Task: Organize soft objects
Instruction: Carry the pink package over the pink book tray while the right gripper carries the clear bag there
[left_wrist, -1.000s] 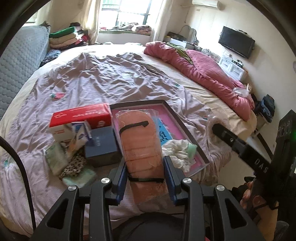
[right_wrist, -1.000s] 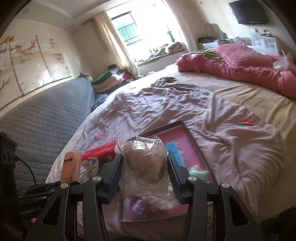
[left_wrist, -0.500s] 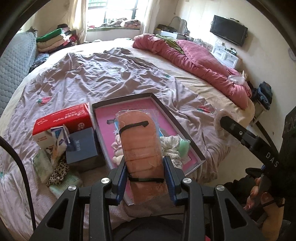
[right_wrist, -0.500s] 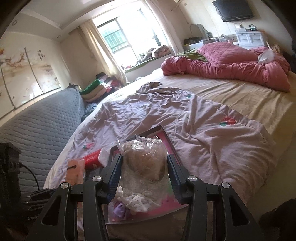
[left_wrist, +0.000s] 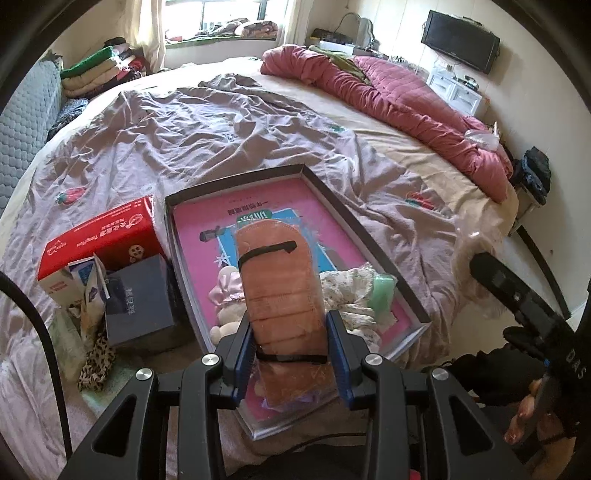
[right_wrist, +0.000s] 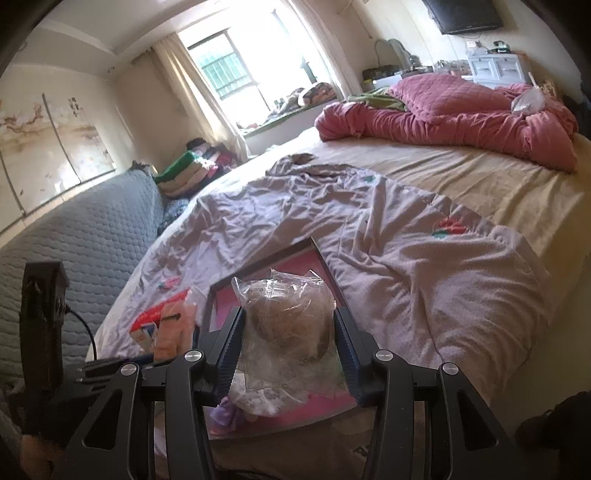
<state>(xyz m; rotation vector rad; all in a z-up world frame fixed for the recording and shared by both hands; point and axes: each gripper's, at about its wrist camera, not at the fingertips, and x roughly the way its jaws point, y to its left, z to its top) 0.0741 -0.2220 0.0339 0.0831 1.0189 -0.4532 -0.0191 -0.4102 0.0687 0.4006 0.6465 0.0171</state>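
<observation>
Over the last second you have brought both loads in over the shallow box (left_wrist: 369, 236) on the bed (left_wrist: 229, 122). A second ago the peach slipper pack (left_wrist: 275, 280) in your left gripper (left_wrist: 291, 347) hung over the box's near-left corner, with the red carton (left_wrist: 107, 232) and blue box (left_wrist: 138, 299) close beside it. Now the slipper pack sits over the middle of the pink floor, above the small plush toy (left_wrist: 225, 306) and the floral cloth bundle (left_wrist: 347, 291) already lying there. The left jaws are pinching the slipper pack by its lower end, and it stands nearly upright between them.

Your right gripper (right_wrist: 288, 354) has also risen and swung, so the box shows beneath it rather than beside it. Its jaws are pinching a crinkled plastic bag (right_wrist: 288, 321) holding something brown and fluffy, raised above the box's near end.

So both soft things are held in the air, neither yet set down. You look lined up for the drop. Lower the slipper pack first, onto bare pink floor beyond the toy, so the two packs don't pile up. The bag is slippery, so release it low.
</observation>
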